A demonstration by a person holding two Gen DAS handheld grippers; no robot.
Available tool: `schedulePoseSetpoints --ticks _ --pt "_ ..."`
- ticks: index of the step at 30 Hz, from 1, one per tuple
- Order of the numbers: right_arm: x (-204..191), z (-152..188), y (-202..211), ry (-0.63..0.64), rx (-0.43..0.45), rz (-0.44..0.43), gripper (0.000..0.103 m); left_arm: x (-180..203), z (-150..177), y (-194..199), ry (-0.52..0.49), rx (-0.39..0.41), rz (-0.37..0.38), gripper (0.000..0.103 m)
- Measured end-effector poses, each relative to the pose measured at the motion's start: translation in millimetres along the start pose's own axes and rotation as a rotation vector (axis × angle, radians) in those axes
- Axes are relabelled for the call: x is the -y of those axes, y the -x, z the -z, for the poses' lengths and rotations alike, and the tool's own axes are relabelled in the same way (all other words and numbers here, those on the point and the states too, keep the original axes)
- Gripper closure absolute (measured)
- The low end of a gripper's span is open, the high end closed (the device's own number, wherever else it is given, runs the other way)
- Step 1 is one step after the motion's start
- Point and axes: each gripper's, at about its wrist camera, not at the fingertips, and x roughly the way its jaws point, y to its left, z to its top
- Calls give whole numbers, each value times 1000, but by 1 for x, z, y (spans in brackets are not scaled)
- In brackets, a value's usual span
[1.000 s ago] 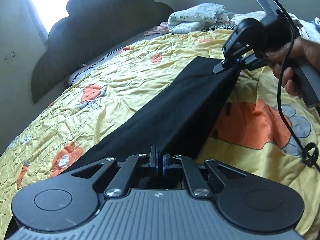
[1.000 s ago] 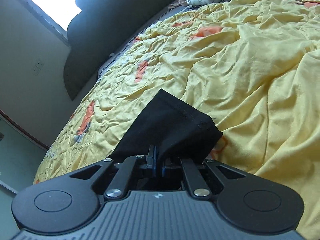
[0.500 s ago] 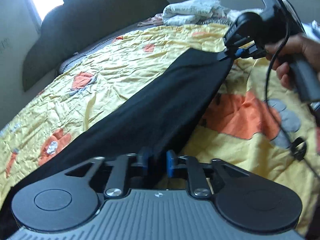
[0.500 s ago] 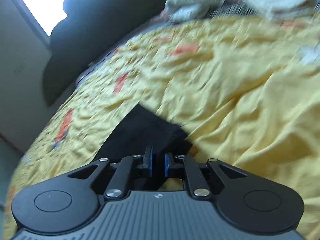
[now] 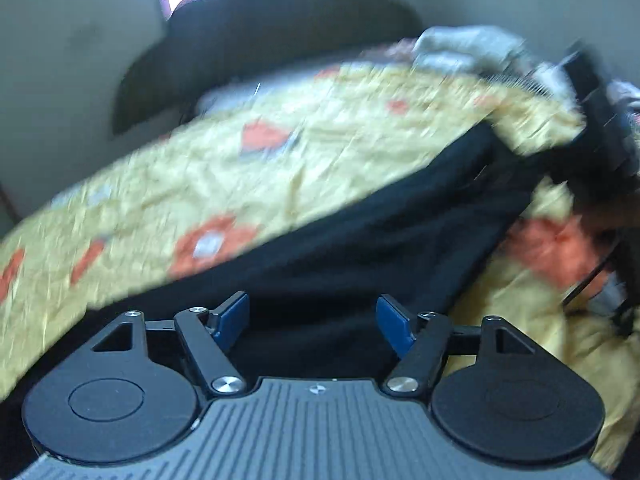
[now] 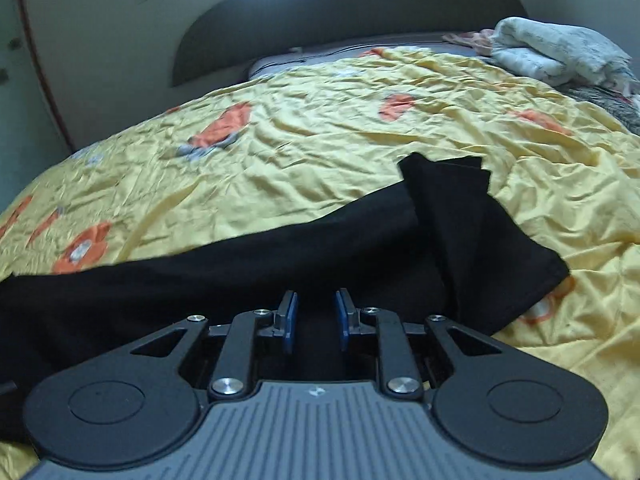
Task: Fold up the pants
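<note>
The black pants point(image 6: 248, 264) lie as a long strip on the yellow flowered bedspread point(image 6: 320, 132), their far end folded back in a flap point(image 6: 480, 236). They also show in the blurred left wrist view point(image 5: 360, 248). My left gripper point(image 5: 312, 320) is wide open just above the cloth, holding nothing. My right gripper point(image 6: 314, 316) is open with a narrower gap, over the pants and empty. The right gripper with the hand shows blurred at the right edge of the left wrist view point(image 5: 604, 136).
A dark headboard point(image 6: 360, 12) stands at the far side of the bed. A pile of pale folded laundry point(image 6: 552, 54) lies at the back right. A wall with sockets is on the left point(image 6: 80, 40).
Both grippers have opened and let go of the pants, which now lie on the bed. Both have pulled back; the left view is blurred from motion.
</note>
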Motion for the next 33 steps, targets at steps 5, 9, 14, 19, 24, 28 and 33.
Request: schedulePoseSetpoints --ticks 5,9,14,19,24,28,33 --pt "-24 4 17 69 21 -130 79 -25 7 9 105 10 -13 33" --pt "-21 17 3 41 -24 -125 80 -49 12 14 133 0 -78 33" --pt "-2 18 35 -98 105 -60 78 -67 21 15 177 -27 -88 33" --pt "57 27 52 -406 116 -59 70 -57 17 1 159 -44 -74 31" --pt "104 45 51 -630 75 -118 60 -36 22 -10 116 -70 -35 31" --pt "110 47 38 -680 69 -182 60 -27 13 -8 106 -45 -30 31" --pt "116 38 17 -723 119 -200 60 -18 -3 -6 87 -21 -26 30"
